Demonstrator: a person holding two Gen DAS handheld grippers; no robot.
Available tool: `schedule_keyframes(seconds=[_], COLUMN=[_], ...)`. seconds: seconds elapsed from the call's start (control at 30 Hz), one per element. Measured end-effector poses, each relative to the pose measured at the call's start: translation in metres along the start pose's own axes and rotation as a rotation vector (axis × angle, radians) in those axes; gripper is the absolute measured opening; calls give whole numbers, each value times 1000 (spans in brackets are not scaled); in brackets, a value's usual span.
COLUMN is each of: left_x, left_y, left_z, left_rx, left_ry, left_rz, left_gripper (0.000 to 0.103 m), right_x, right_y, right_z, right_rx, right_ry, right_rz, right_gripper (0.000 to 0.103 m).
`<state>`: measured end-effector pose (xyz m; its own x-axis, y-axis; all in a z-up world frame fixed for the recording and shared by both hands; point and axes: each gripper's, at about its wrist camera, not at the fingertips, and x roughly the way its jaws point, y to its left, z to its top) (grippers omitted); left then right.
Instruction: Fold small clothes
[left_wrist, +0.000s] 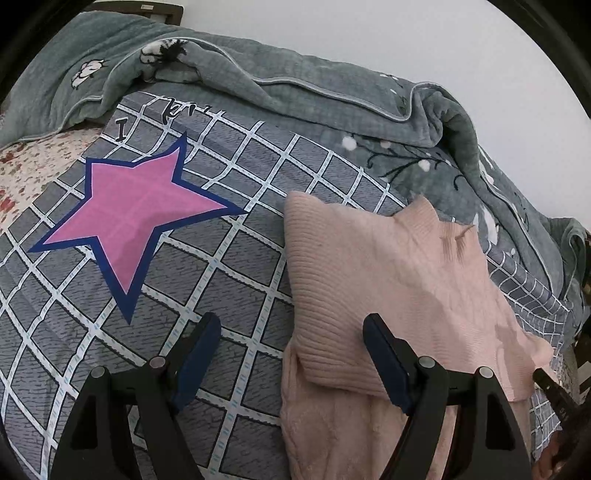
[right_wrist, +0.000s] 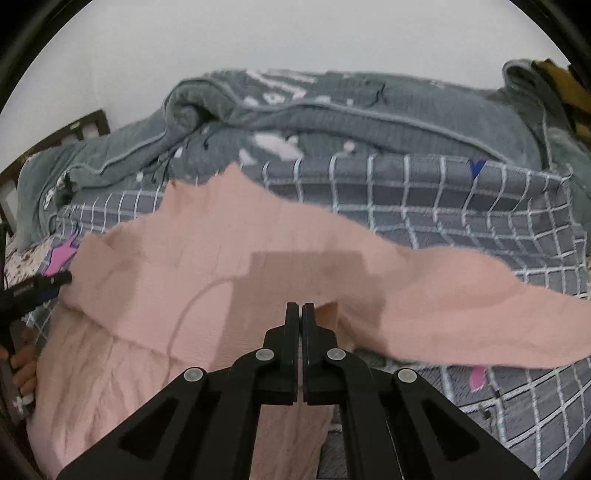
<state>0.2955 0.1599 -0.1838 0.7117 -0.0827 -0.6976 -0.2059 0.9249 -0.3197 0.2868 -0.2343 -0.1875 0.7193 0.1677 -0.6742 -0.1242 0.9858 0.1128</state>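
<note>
Right wrist view shows one pink sweater (right_wrist: 192, 258) spread across the middle of the frame, its ribbed band folded over the cable-knit body at lower left and one sleeve (right_wrist: 480, 310) trailing out to the right edge. It lies on one grey checked bedsheet (right_wrist: 461, 206), and one grey-green blanket (right_wrist: 332, 114) is bunched along the top of the bed against a pale wall. At bottom centre the right gripper (right_wrist: 299, 314) points down at the sweater with its jaws clenched together; whether fabric is pinched between the tips cannot be told, since the pink cloth lies right under them. At the left edge the tip of the left gripper (right_wrist: 44, 284) pokes in beside the folded band, with fingers (right_wrist: 24, 373) of a hand wrapped around its handle below. Left wrist view has the same sweater (left_wrist: 369, 280) in the lower right half, its folded ribbed corner toward the centre, and one large pink star (left_wrist: 136, 218) printed on the sheet at left. The left gripper (left_wrist: 291, 332) hangs over the sweater's left edge with its jaws released wide, one finger above bare sheet, the other above the knit, nothing between the pads.
</note>
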Motion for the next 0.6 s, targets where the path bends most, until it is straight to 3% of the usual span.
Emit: schedule_keyframes(seconds=[0.03,0.1,0.17,0.27,0.33,0.43,0.6], left_x=[0,0,0,0,0,-1,-4], left_y=[0,0,0,0,1,0,0], left_z=[0,0,0,-1,0,0,-1], left_rx=[1,1,0,0,-2,0,3], left_ry=[0,0,-1,-1,0,-3,-19], left_rz=[-1,-1,-2,-3,-5,-4,-18], left_gripper=[78,78,78,78,78,78,78], right_x=[1,5,10,21,27,24,1], right_y=[1,2,0,-2,-3,-6,-10], right_z=[-1,-3,-5,-9,-10,-10,3], right_rx=[-1,2,9,19,27,40,37], right_ry=[3,16,30,78,109,86,-61], right_rz=[6,5,10,-1,-8,5,4], right_gripper=[3,15,34,34,34,3,2])
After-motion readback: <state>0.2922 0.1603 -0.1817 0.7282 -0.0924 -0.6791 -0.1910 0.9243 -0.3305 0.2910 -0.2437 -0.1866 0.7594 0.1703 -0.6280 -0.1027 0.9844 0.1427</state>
